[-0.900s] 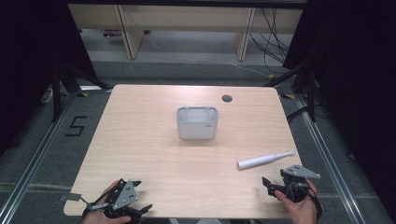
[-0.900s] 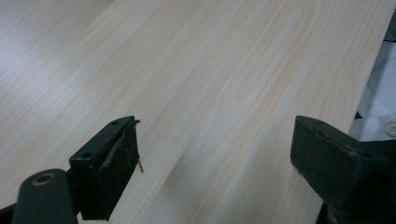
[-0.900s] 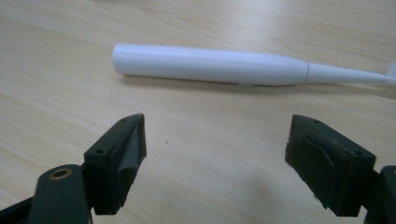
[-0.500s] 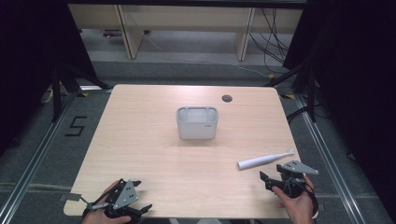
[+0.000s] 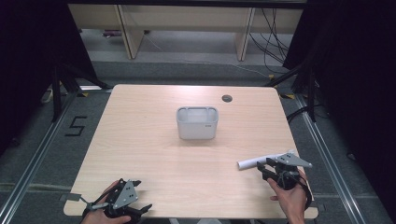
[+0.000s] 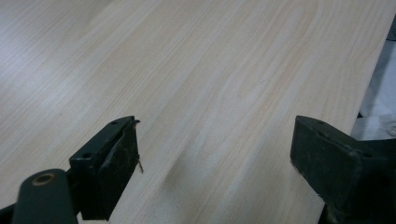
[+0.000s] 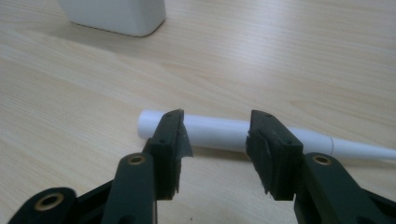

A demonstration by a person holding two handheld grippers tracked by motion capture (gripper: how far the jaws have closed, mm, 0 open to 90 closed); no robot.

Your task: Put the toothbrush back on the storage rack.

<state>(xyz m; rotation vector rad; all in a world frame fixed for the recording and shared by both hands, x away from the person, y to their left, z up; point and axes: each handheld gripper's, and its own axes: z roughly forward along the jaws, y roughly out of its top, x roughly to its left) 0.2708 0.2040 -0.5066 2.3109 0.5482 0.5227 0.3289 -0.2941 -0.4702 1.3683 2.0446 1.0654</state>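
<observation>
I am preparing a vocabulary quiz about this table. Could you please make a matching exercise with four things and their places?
Things:
1. white tub
2. white stick
3. left gripper
4. dark round hole

Places:
A. near-left corner of the table
B. far edge, right of centre
C. middle of the table
D. lying just beyond the right gripper

Pairs: 1-C, 2-D, 3-A, 4-B
</observation>
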